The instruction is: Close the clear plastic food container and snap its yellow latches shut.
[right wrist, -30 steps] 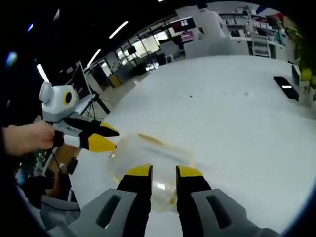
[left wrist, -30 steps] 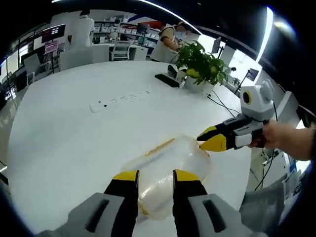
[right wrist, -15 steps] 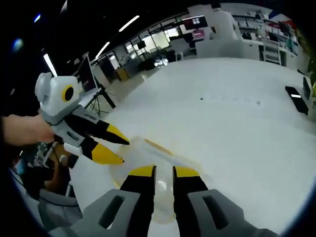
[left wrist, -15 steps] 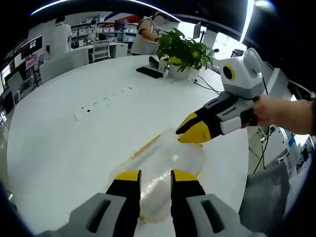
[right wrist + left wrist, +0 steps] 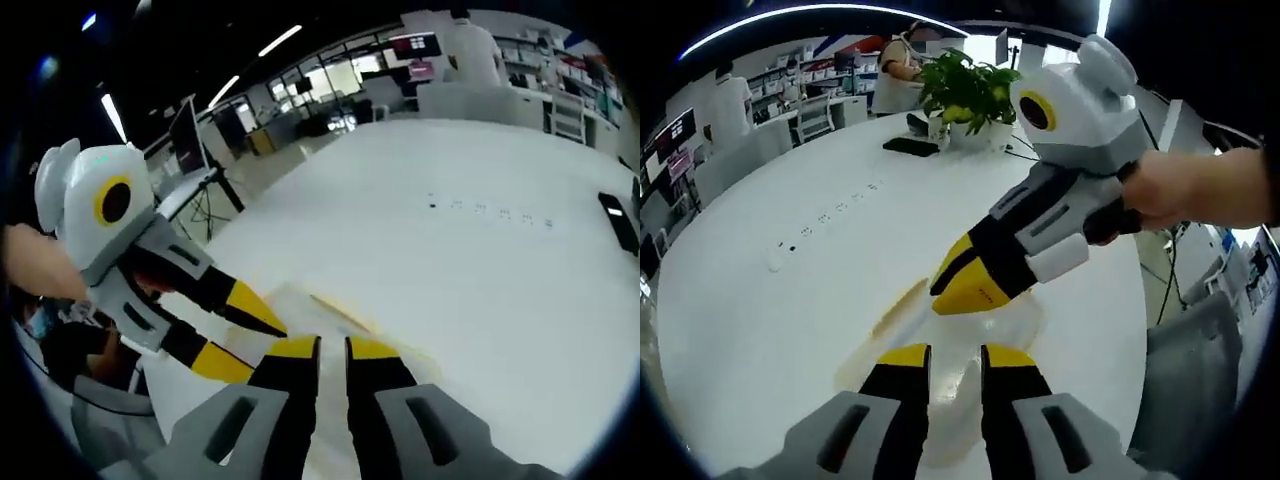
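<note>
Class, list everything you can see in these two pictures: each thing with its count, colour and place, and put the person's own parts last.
Food container: one, clear with a yellow latch, on the table under both claws.
Table: one, white, round.
Power strip: one, white, mid-table.
Potted plant: one, green in a white pot, far edge.
Flat device: one, black, beside the plant.
Hand: one, gripping the right tool.
Left claw: one, yellow-tipped, over the container.
Right claw: one, yellow-tipped, nearly closed, above the container.

Right gripper (image 5: 975, 285) crowds in just above container (image 5: 1010, 322), blocking approach from right. Table (image 5: 770, 310) left looks open, probably passable.
</note>
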Demonstrator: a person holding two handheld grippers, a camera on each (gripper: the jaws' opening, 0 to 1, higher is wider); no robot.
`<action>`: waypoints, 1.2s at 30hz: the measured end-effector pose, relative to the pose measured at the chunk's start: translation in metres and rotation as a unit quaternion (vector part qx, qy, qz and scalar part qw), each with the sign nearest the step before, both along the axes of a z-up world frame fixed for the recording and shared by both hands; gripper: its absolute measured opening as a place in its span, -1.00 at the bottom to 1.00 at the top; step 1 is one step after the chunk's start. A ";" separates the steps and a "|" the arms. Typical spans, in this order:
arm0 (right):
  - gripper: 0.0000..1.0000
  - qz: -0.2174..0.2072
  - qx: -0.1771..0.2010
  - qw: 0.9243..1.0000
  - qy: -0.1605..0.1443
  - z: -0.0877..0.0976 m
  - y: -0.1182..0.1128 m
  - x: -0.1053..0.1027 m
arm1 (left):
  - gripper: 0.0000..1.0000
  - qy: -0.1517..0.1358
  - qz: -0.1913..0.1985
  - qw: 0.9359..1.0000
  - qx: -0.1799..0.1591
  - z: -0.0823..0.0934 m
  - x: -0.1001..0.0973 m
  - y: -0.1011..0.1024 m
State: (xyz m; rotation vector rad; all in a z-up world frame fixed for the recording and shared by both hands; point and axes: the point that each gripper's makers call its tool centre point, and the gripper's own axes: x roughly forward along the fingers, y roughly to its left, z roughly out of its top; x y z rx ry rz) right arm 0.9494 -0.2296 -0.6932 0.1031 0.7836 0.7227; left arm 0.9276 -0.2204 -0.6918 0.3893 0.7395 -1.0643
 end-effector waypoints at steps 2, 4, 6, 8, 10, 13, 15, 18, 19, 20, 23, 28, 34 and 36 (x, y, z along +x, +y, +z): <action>-0.85 0.010 -0.007 1.000 -0.002 -0.002 0.003 0.000 | -0.76 -0.017 -0.022 1.000 0.010 0.000 -0.003 -0.002; -0.84 0.018 -0.014 1.000 -0.010 -0.002 0.005 0.000 | -0.76 -0.024 -0.038 0.999 0.022 -0.003 -0.008 -0.002; -0.84 0.020 -0.016 1.000 -0.010 -0.002 0.007 0.001 | -0.75 -0.026 -0.048 0.998 0.025 -0.006 -0.013 -0.004; -0.83 0.023 -0.018 0.999 -0.012 -0.003 0.008 0.002 | -0.74 -0.026 -0.055 0.998 0.027 -0.008 -0.017 -0.004; -0.82 0.025 -0.022 0.999 -0.014 -0.004 0.008 0.003 | -0.73 -0.026 -0.059 0.998 0.027 -0.009 -0.020 -0.004; -0.81 0.027 -0.023 0.999 -0.016 -0.003 0.008 0.004 | -0.70 -0.028 -0.069 0.997 0.032 -0.011 -0.023 -0.005; -0.80 0.030 -0.025 0.999 -0.018 -0.003 0.008 0.005 | -0.69 -0.030 -0.076 0.996 0.034 -0.011 -0.026 -0.005; -0.79 0.034 -0.029 0.999 -0.020 -0.003 0.007 0.007 | -0.68 -0.037 -0.084 0.995 0.039 -0.011 -0.028 -0.005; -0.78 0.035 -0.029 0.999 -0.020 -0.003 0.007 0.008 | -0.68 -0.040 -0.087 0.995 0.041 -0.011 -0.028 -0.005; -0.77 0.035 -0.029 0.999 -0.020 -0.003 0.007 0.009 | -0.67 -0.043 -0.090 0.994 0.043 -0.012 -0.028 -0.006; -0.74 0.041 -0.037 0.998 -0.020 -0.004 0.006 0.012 | -0.65 -0.052 -0.097 0.993 0.045 -0.011 -0.028 -0.007; -0.67 0.065 -0.055 0.996 -0.023 -0.006 0.006 0.013 | -0.62 -0.087 -0.120 0.987 0.061 -0.010 -0.028 -0.009; -0.60 0.107 -0.081 0.991 -0.025 -0.008 0.007 0.014 | -0.60 -0.138 -0.164 0.973 0.083 -0.006 -0.029 -0.013; -0.59 0.126 -0.094 0.987 -0.025 -0.010 0.008 0.013 | -0.58 -0.163 -0.183 0.965 0.093 -0.004 -0.028 -0.015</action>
